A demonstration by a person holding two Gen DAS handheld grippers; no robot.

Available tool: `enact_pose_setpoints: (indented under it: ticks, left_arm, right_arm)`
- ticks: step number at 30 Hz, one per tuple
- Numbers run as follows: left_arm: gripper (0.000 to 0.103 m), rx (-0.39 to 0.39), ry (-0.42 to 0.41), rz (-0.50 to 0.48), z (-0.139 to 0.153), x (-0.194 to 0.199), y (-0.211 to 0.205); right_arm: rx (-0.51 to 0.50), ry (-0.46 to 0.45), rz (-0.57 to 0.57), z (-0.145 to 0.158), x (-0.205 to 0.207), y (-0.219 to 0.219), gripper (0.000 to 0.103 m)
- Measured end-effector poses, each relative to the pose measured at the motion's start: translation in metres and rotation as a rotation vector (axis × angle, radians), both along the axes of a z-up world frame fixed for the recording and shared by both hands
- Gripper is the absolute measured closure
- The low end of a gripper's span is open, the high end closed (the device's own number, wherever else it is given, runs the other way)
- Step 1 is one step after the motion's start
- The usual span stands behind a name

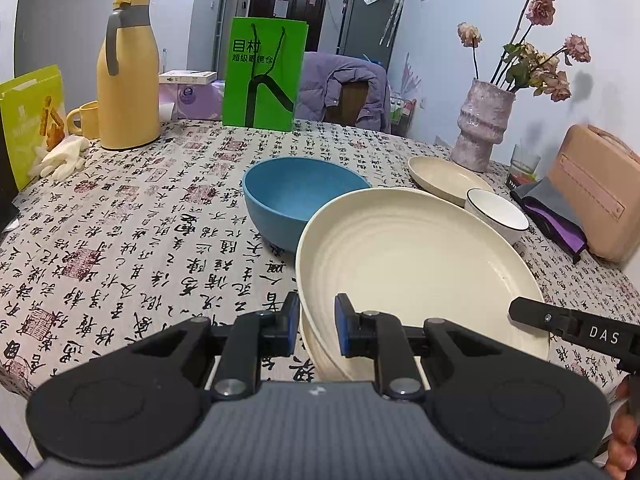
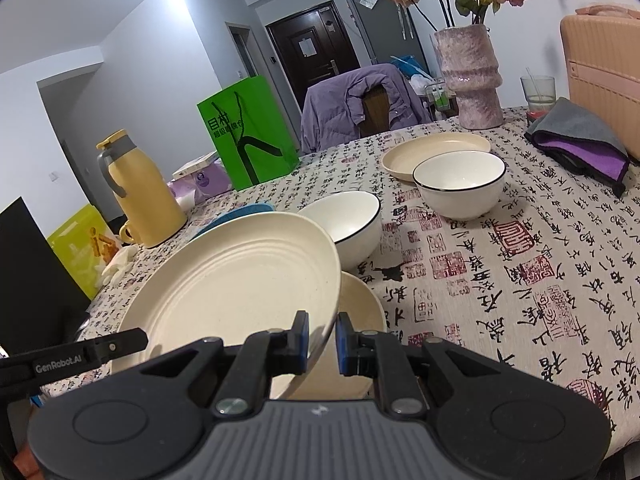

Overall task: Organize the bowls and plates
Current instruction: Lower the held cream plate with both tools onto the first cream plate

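Two grippers, left and right, fingers clamped on opposite rims of cream plate, tilted above second plate on table, likely for stacking.

1. Left wrist cam: low over the table, angled down along its fingers, cream ridged plate filling the near field.
2. Right wrist cam: same low angle, from that plate's other side.
3. Shared: the plate, green paper bag, yellow thermos jug, pink vase.
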State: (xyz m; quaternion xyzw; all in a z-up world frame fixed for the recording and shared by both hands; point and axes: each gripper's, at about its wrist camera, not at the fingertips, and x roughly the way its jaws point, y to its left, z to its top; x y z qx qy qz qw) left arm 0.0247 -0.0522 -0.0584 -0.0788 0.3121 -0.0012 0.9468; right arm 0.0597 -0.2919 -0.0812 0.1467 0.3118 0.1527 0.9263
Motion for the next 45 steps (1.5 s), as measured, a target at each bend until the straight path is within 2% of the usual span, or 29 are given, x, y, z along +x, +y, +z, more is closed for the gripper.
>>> enact_pose_setpoints:
  ticks: [27,45]
  left_arm:
    - [0.084,0.047,0.032,-0.016,-0.022,0.014,-0.01]
    - [0.084,0.091,0.041,-0.016,-0.034,0.02,-0.016]
  right_arm:
    - [-0.022,0.042,-0.015,-0.022,0.013,-0.002,0.089]
    - [-0.113,0.04,-0.015,-0.028,0.016,0.009,0.089]
